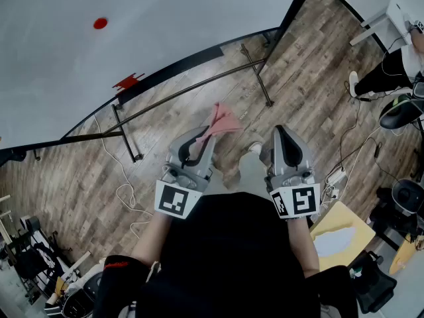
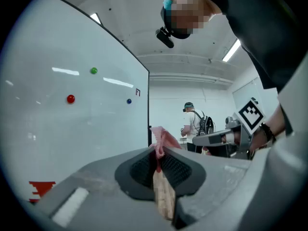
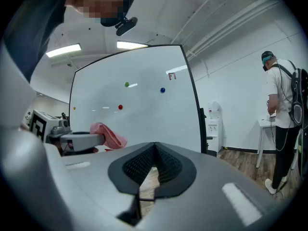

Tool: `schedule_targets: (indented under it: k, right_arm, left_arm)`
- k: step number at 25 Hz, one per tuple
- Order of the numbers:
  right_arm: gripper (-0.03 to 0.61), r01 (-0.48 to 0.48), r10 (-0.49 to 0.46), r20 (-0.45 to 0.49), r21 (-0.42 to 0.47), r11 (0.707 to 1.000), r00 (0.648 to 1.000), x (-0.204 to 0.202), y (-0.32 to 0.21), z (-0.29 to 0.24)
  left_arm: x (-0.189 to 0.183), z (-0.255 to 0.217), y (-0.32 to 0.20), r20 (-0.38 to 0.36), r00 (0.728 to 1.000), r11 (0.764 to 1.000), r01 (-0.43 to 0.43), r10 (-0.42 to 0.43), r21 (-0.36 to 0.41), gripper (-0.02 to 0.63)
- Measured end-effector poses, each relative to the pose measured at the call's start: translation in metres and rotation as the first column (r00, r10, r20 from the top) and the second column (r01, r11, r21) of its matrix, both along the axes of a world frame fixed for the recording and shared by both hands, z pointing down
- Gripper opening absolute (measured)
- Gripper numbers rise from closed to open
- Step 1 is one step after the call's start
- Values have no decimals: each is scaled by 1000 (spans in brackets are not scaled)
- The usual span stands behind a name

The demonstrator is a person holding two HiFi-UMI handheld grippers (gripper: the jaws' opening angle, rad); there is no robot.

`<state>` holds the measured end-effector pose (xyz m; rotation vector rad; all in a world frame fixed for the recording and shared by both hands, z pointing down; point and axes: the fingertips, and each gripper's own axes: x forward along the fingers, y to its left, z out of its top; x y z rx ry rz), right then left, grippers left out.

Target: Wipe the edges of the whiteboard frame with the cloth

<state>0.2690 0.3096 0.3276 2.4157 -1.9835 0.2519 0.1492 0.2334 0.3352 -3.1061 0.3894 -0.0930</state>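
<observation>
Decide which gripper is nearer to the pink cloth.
Left. The left gripper has the pink cloth pinched between its jaws; the right gripper, shut and empty, is off to the cloth's right, not touching it.

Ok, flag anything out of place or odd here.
Nothing spilled or damaged. The pink cloth is pinched in the left gripper, clear of the whiteboard. Only oddity: a loose white cable snaking across the floor beside the board's stand.
</observation>
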Motion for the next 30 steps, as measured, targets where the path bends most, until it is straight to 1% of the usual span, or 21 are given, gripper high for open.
schedule_targets:
  k: [4, 7, 12, 16, 18, 21, 24, 26, 30]
  right_arm:
    - [0, -20, 20, -2, 7, 1000, 1000, -38, -1, 1]
    - [0, -57, 57, 0, 10, 998, 998, -55, 10, 0]
    - [0, -108, 108, -3, 17, 994, 994, -70, 32, -5]
    - [0, -132, 132, 6, 27, 991, 991, -74, 39, -4]
    - [2, -136, 135, 10, 43, 990, 991, -75, 40, -5]
    - [2, -137, 139, -32, 47, 989, 990, -70, 41, -9]
    - [2, -133, 135, -58, 37, 990, 989, -54, 42, -8]
    - [2, -132, 133, -59, 27, 991, 989, -37, 43, -4]
    - [2, -110, 110, -46, 19, 994, 993, 2, 40, -1]
  left_arm:
    - [-37, 11, 0, 18, 998, 998, -53, 52, 25, 21]
    - [-54, 9, 6, -6, 997, 997, -71, 71, 16, 21]
    - [-68, -2, 19, -49, 994, 995, -93, 94, 29, 21]
    - [-73, -7, 25, -61, 992, 993, -110, 113, 51, 21]
    - [-74, -6, 26, -57, 992, 993, -113, 115, 46, 21]
    - [-68, -3, 24, -53, 993, 994, -106, 108, 33, 21]
    - [-52, 0, 24, -51, 994, 996, -92, 93, 13, 21]
    - [-36, -1, 27, -51, 995, 996, -87, 88, 12, 21]
    - [6, -1, 30, -32, 996, 996, -81, 82, 36, 21]
